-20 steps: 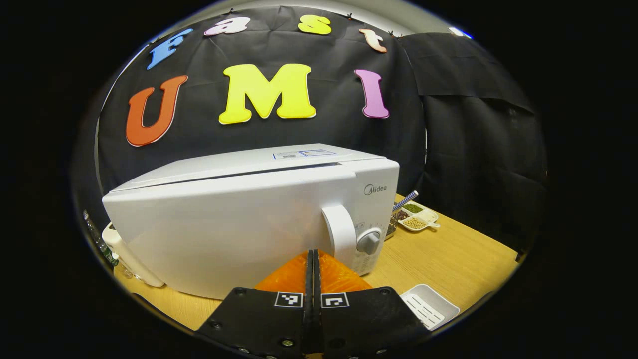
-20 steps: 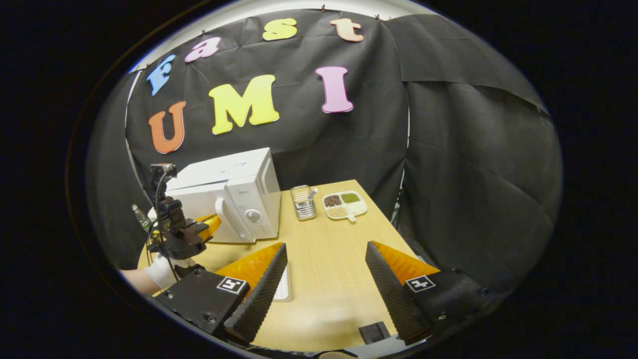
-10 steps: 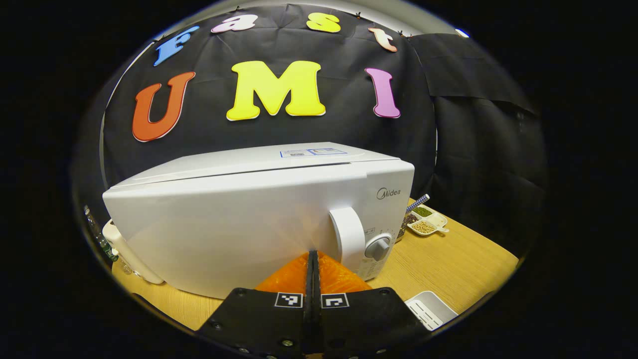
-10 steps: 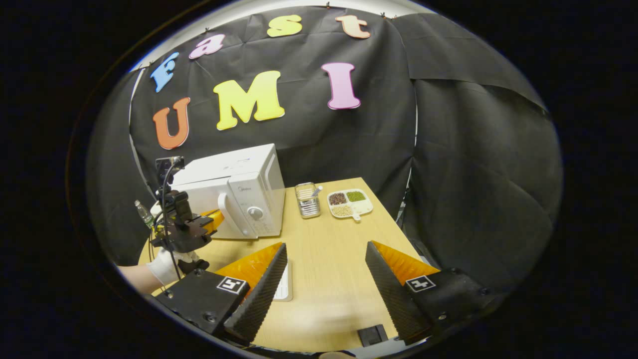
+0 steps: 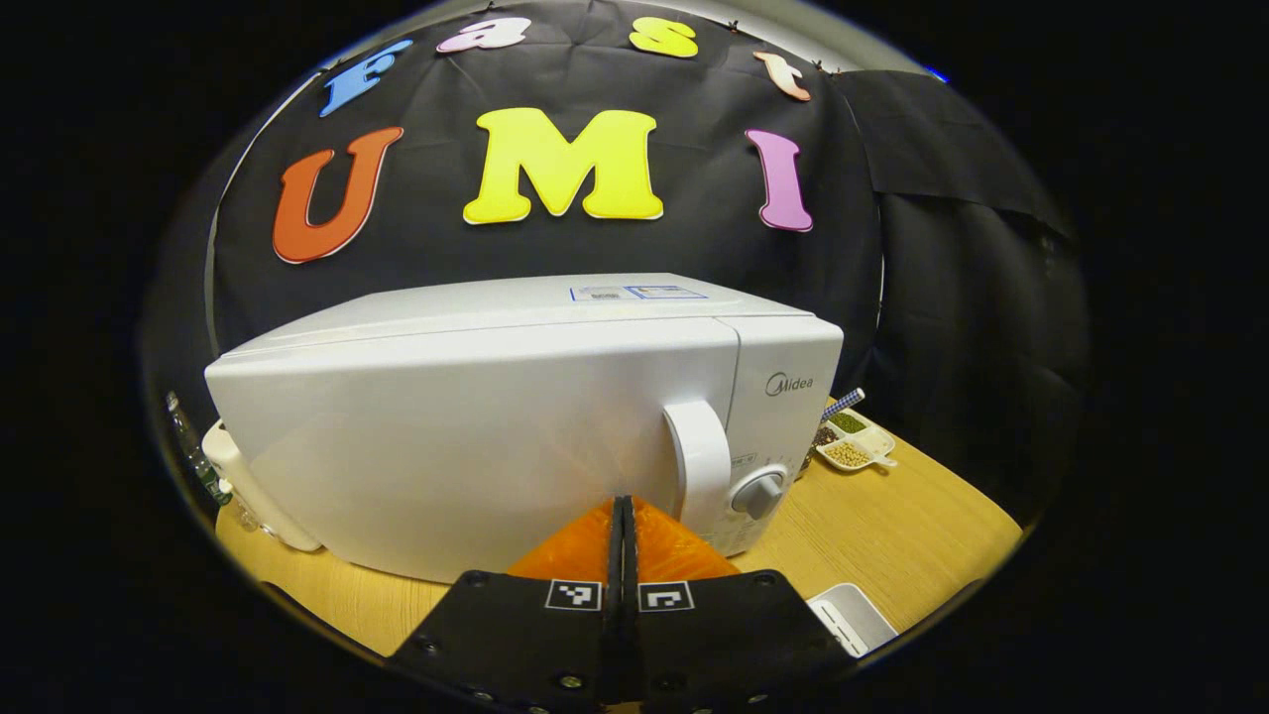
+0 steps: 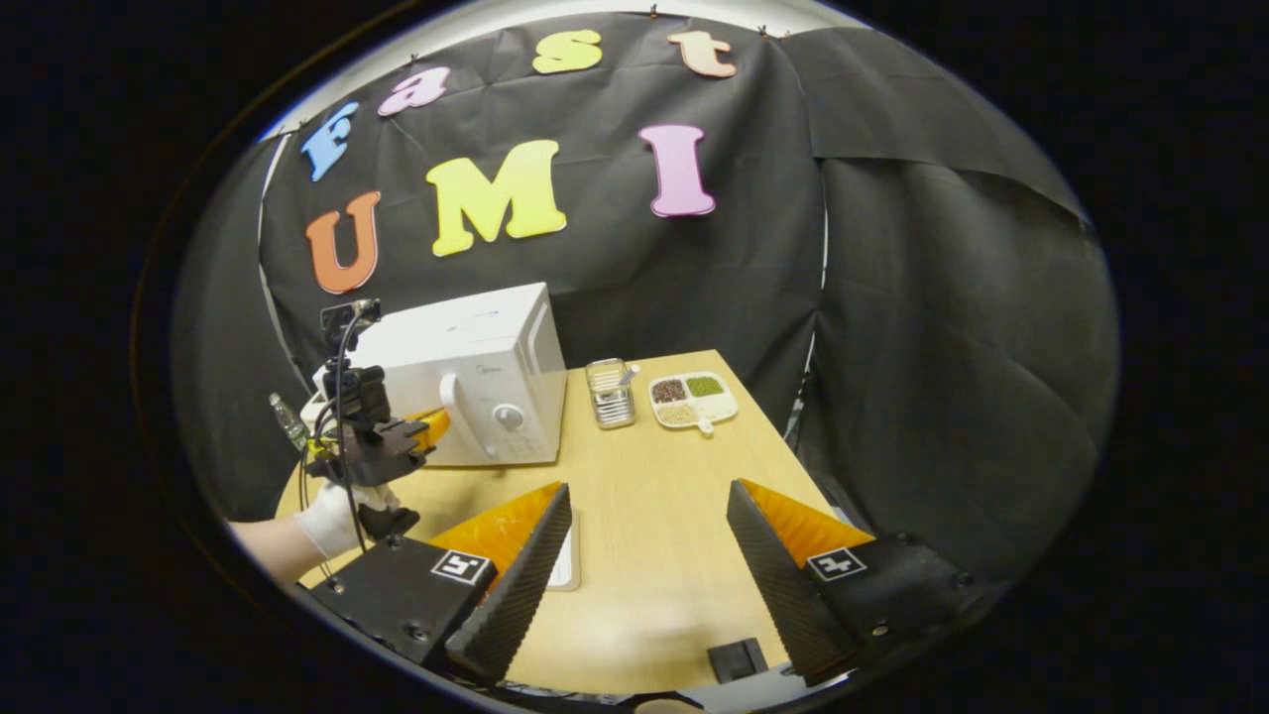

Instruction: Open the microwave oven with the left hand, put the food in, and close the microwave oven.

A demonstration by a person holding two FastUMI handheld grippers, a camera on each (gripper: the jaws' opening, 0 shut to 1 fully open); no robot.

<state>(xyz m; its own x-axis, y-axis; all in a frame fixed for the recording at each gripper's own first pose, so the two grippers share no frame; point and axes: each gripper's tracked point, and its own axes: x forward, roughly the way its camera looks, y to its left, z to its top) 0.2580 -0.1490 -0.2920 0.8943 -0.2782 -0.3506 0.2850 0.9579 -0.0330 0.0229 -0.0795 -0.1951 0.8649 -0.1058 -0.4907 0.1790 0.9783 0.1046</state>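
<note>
at the front of the microwave (image 5: 516, 416), the left tool (image 5: 622, 516) sat with its two fingers pressed flat together, holding nothing, its tip against or just off the white door a little to 9 o'clock of the handle (image 5: 700, 474). i could not tell whether it actually touched. the door looked nearly flush with the body, so this read as the closing step, a push with the shut tip and not a grasp. whether food was inside could not be seen, as the door hid the chamber.

in the right gripper view, the right tool (image 6: 642, 535) hung wide open and empty over the wooden surface (image 6: 654, 496), well apart from the microwave, which stood at about 10 o'clock. the left tool showed there too, held by a gloved hand (image 6: 332, 516) at the door's front. a divided dish of beans (image 6: 692, 399) and a small metal basket (image 6: 610, 395) stood at 12 o'clock, beside the microwave. a white tray (image 5: 853, 617) lay on the surface at 4 o'clock of the left tool.

the next move, as i judged it, called for a firm straight press on the door near the handle until it latched, then drawing the tool back clear.
</note>
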